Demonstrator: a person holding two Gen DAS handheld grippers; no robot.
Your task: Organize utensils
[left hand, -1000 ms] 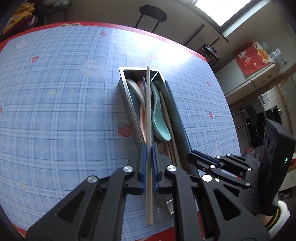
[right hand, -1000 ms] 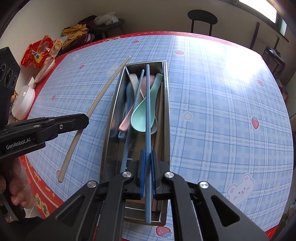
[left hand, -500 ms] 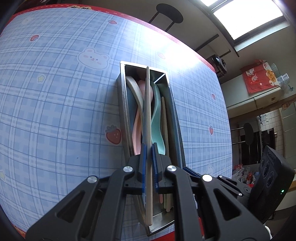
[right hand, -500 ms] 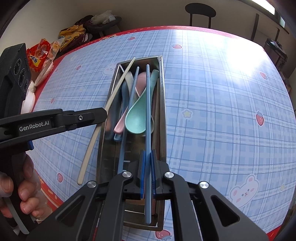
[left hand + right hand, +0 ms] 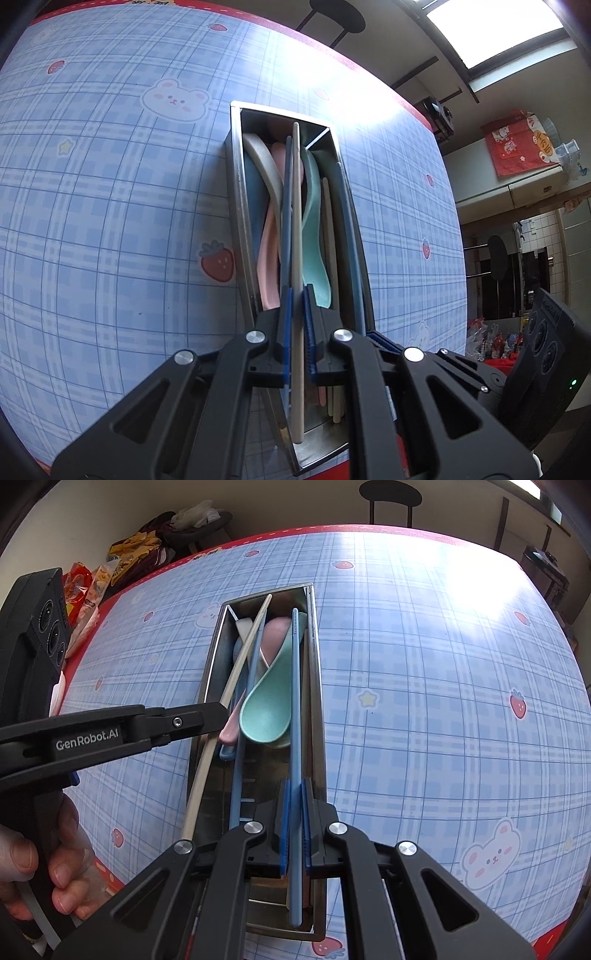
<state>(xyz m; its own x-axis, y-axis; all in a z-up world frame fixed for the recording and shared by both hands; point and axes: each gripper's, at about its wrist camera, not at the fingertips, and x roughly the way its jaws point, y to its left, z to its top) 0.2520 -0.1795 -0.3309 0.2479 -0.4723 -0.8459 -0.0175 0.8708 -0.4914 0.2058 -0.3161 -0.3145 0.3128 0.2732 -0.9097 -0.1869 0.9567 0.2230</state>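
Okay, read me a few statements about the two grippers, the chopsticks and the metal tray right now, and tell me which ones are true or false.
1. The left gripper is shut on a long beige chopstick. True.
2. The right gripper holds a pink spoon. False: it is shut on a long blue chopstick.
3. The mint green spoon lies inside the long stainless steel tray. True.
4. The tray sits on a bare wooden table. False: it sits on a blue plaid tablecloth printed with bears and strawberries.
5. Both chopsticks are over the tray. True.
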